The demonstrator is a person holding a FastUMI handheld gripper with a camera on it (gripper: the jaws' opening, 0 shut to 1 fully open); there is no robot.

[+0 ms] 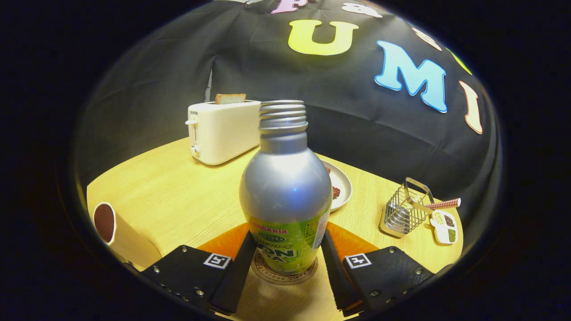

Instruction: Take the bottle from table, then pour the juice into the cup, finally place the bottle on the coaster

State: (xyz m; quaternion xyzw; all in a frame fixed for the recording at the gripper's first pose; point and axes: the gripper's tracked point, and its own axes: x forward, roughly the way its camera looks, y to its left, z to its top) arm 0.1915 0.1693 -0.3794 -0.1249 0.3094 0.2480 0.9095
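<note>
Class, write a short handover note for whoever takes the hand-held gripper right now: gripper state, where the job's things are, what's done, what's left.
Hand-held gripper: fingers on either side of the bottle; contact unclear.
Bottle: upright, uncapped, standing on the round coaster.
Cup: off to the side on the table, dark liquid inside.
Done, it seems: the pour and placing the bottle.
Left: open and back away without tipping the bottle.

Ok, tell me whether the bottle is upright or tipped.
Upright: the bottle stands on the coaster, uncapped neck up, between the gripper fingers.
</note>
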